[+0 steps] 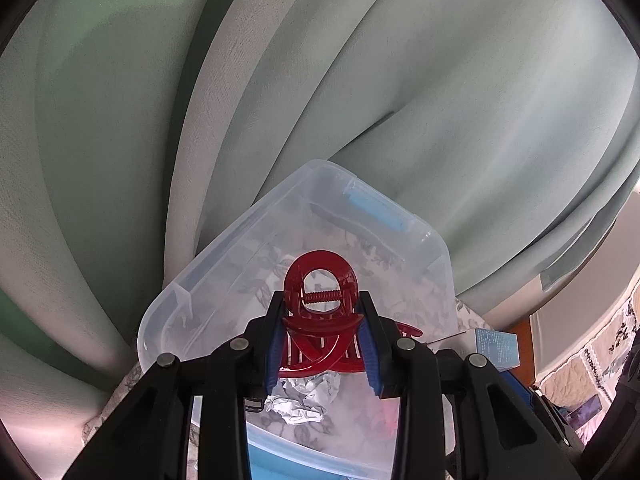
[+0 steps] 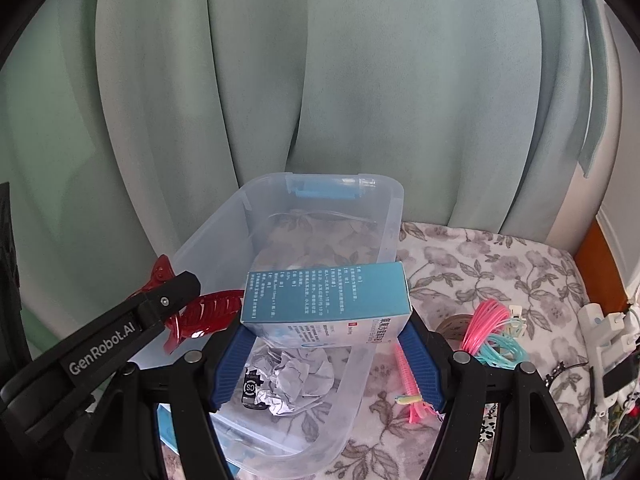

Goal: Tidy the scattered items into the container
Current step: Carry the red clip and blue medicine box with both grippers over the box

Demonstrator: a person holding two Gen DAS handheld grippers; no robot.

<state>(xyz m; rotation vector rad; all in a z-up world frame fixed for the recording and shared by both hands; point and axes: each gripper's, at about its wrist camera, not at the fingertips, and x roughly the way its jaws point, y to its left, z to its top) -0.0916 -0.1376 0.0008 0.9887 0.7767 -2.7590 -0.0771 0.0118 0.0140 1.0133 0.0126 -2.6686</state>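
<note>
My left gripper [image 1: 322, 300] is shut on a red hair claw clip [image 1: 320, 280] and holds it over the clear plastic container [image 1: 224, 256]. The clip also shows in the right wrist view [image 2: 204, 312], at the container's left rim. My right gripper [image 2: 326, 332] is shut on a blue and white box [image 2: 326, 300] and holds it above the container [image 2: 384, 216]. Crumpled white paper [image 2: 298, 376] and a small dark packet [image 2: 254, 390] lie inside the container.
The container sits on a floral cloth [image 2: 480, 264] before green curtains [image 2: 360, 80]. To its right lie a pink comb clip [image 2: 408, 376], pink and teal cord coils [image 2: 490, 332], a tape roll [image 2: 454, 324] and white plugs [image 2: 608, 332].
</note>
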